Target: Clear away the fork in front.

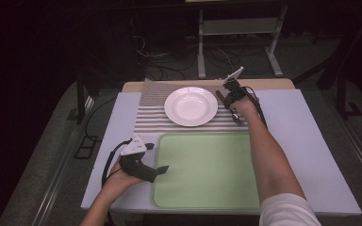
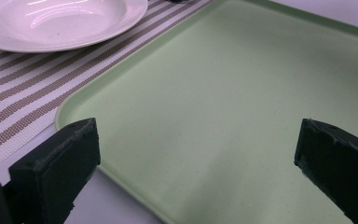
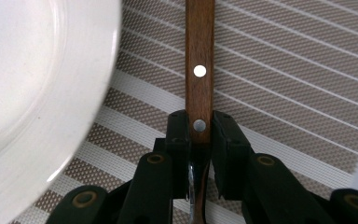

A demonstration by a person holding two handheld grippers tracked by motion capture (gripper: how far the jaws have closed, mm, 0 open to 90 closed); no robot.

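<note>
At the left, the left gripper (image 1: 162, 168) rests near the table's front edge with its jaws spread wide and nothing between them, poised at the near-left corner of the green tray (image 1: 207, 169). The left gripper view looks along those parted jaws over the tray's bare surface toward the plate (image 2: 56, 23).

In the middle, the white plate (image 1: 191, 106) sits on the striped mat (image 1: 146, 117), just beyond the tray.

At the right, the right gripper (image 3: 199, 140) is clamped on a utensil with a wooden handle (image 3: 199, 46), which lies on the mat just to the right of the plate. The pads pinch the handle at its metal end, right at the lower rivet; metal shows below the pads, but I cannot tell whether it is a knife or a fork.

The step in hand looks like lifting this utensil. To do it well, I would keep the grip firm, since the hold sits at one end and the long handle may swing; raise it straight up, clear of the plate's rim, and keep it level while carrying.

Count: two grippers, one plate, one mat, one tray, one utensil, with two rivets visible on its handle.
</note>
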